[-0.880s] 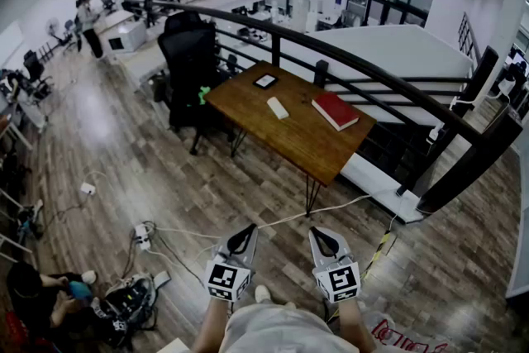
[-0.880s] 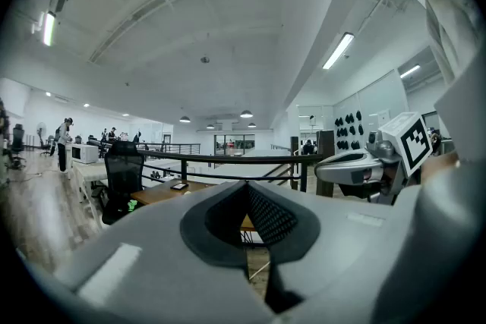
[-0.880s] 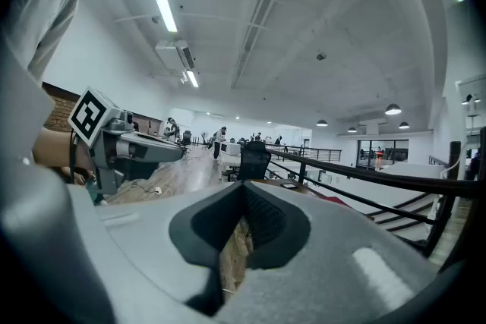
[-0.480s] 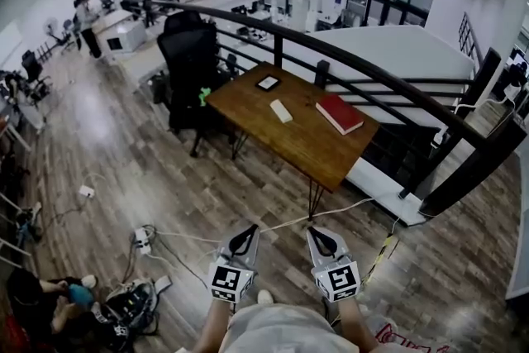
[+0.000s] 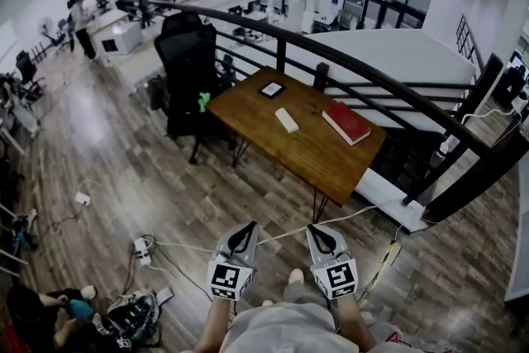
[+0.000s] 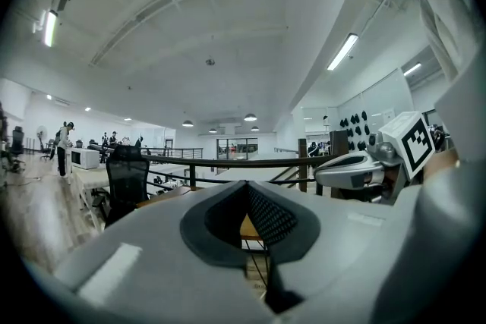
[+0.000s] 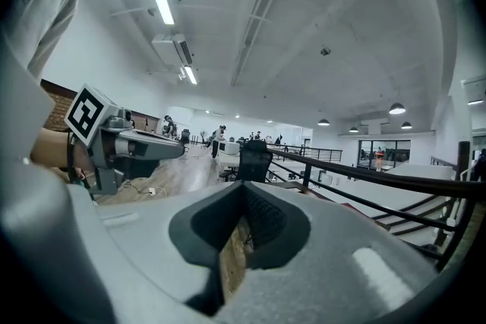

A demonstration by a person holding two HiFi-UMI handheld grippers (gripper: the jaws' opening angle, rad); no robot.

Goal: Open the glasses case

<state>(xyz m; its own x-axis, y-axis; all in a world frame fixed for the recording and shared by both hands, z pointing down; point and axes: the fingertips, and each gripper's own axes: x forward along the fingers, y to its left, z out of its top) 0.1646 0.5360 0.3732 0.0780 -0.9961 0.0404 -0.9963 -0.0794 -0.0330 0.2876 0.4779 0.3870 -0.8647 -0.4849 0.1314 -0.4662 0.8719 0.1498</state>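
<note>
The left gripper [image 6: 247, 190] has its jaws closed tip to tip with nothing between them; only the dark padded hollow behind the tips shows a gap. The right gripper [image 7: 243, 190] is the same, pads together and empty. Both are held level and side by side at the person's waist, a little apart, touching nothing, each showing at the edge of the other's gripper view.

Beyond the tips lies bare wooden floor [image 5: 207, 186], and a pale cable [image 5: 281, 232] crosses it just ahead of the jaws toward a power strip [image 5: 142, 247] on the left.

The glasses case [image 5: 287, 120], a white oblong with its lid shut, lies flat near the middle of the wooden table [image 5: 310, 153], well apart from both grippers. It sits between a small dark tablet [image 5: 270, 89] and a red book [image 5: 346, 123], clear of both and of every table edge.

The table's far side runs close along the black railing [image 5: 388, 72]; a black office chair [image 5: 186, 54] stands at its left end. The near side and near corner face open floor.
</note>
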